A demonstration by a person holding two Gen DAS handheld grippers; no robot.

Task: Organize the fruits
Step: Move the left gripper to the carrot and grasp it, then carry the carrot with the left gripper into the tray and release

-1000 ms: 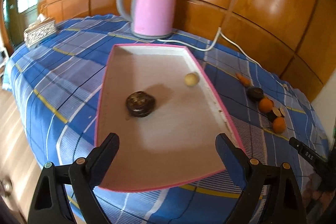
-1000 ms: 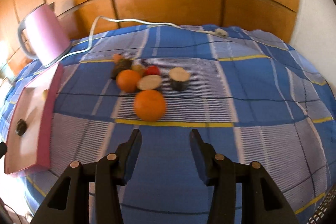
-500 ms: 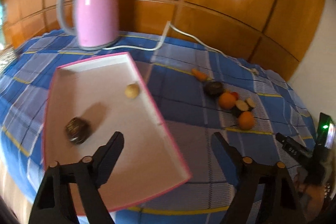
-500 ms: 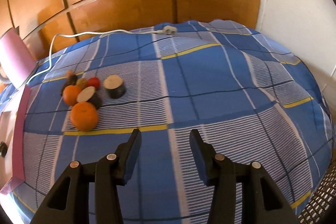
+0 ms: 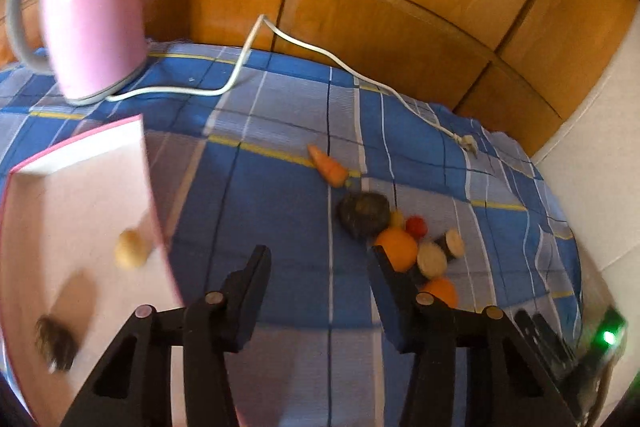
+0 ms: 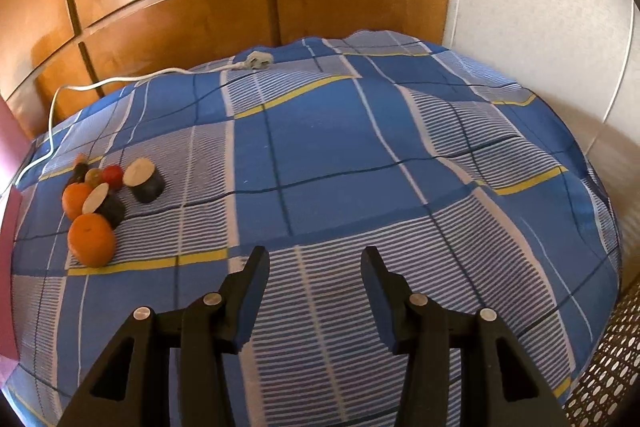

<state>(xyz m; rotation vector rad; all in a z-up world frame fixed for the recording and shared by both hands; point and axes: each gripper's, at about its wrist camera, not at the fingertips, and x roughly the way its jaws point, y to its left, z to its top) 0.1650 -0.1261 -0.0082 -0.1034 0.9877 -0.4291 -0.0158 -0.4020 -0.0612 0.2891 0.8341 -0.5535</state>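
Carrot [image 5: 328, 167] lies flat, tip pointing away toward the kettle cord [image 5: 240, 75]

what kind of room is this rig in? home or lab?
Most likely a home, not a lab: a table under a blue plaid cloth set against glossy wooden cabinet doors, with a pink electric kettle and its white cord on it. Exact room, kitchen or dining, can't be told.

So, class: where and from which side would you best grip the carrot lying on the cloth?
Take the carrot across its thick middle, from above. It lies flat and apart from the fruit pile, its long sides free; its tapered tip would probably slip.
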